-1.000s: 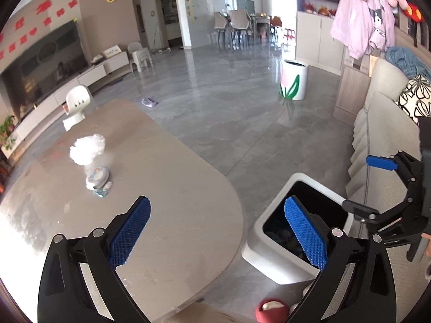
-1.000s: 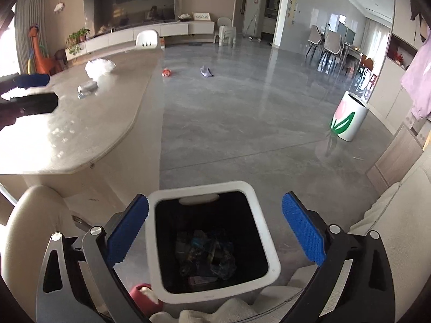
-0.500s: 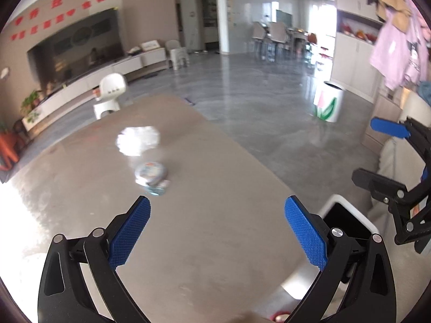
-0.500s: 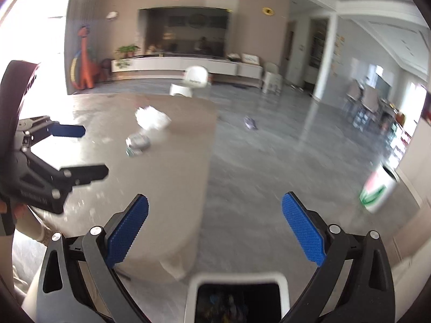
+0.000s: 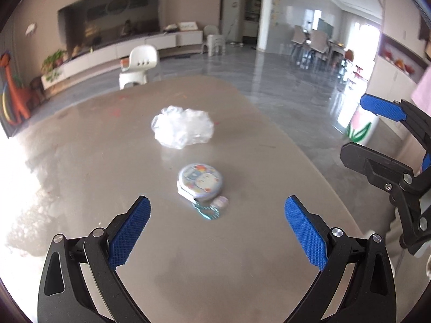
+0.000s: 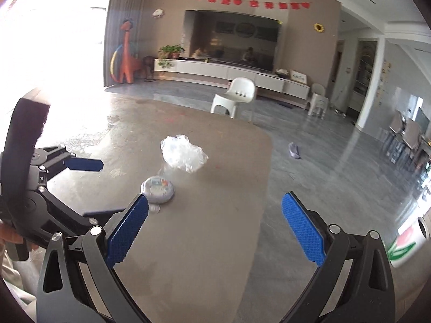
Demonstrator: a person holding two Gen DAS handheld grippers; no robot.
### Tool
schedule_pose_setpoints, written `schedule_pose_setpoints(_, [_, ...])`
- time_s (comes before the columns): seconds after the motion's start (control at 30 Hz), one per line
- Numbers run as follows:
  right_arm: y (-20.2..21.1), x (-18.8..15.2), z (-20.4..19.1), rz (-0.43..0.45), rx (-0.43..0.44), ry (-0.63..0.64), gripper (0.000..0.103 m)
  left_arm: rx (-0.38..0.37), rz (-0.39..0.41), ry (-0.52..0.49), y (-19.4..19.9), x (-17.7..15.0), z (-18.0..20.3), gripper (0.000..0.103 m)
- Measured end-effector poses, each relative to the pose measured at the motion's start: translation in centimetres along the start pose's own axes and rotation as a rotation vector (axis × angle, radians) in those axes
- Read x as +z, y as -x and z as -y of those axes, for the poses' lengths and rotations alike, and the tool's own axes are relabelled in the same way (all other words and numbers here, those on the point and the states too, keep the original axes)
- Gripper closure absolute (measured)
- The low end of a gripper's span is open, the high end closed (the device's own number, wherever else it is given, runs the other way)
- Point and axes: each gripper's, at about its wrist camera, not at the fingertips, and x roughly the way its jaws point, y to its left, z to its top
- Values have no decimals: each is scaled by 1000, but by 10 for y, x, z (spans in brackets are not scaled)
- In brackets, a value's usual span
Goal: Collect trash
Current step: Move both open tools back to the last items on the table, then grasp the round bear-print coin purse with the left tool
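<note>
Crumpled clear plastic bag (image 5: 182, 130) lies mid-way on the glossy brown table (image 5: 242, 255), just behind a round pale-blue cartoon-print pouch (image 5: 200, 181) with a teal bead chain (image 5: 207, 211). Left gripper (image 5: 216, 231) hovers over the table, blue-padded fingers wide apart, empty. Right gripper (image 6: 214, 230) likewise spread, empty, beside it.

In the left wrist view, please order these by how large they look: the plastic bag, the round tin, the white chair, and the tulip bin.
1. Plastic bag
2. Round tin
3. White chair, tulip bin: they look alike; both stand far off, and the right tool hides part of the bin, so I leave them unranked.
</note>
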Motion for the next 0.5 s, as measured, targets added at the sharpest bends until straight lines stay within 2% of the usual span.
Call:
schedule_pose_setpoints(0.13, [-44, 9, 5, -17, 87, -18, 4, 33, -17, 11, -21, 3, -6, 5])
schedule_pose_setpoints(0.23, [-70, 14, 10, -38, 104, -4, 4, 12, -48, 37, -39, 5, -9, 5])
schedule_pose_setpoints(0.5, [-90, 16, 13, -42, 111, 24, 4, 29, -104, 73, -71, 11, -17, 6])
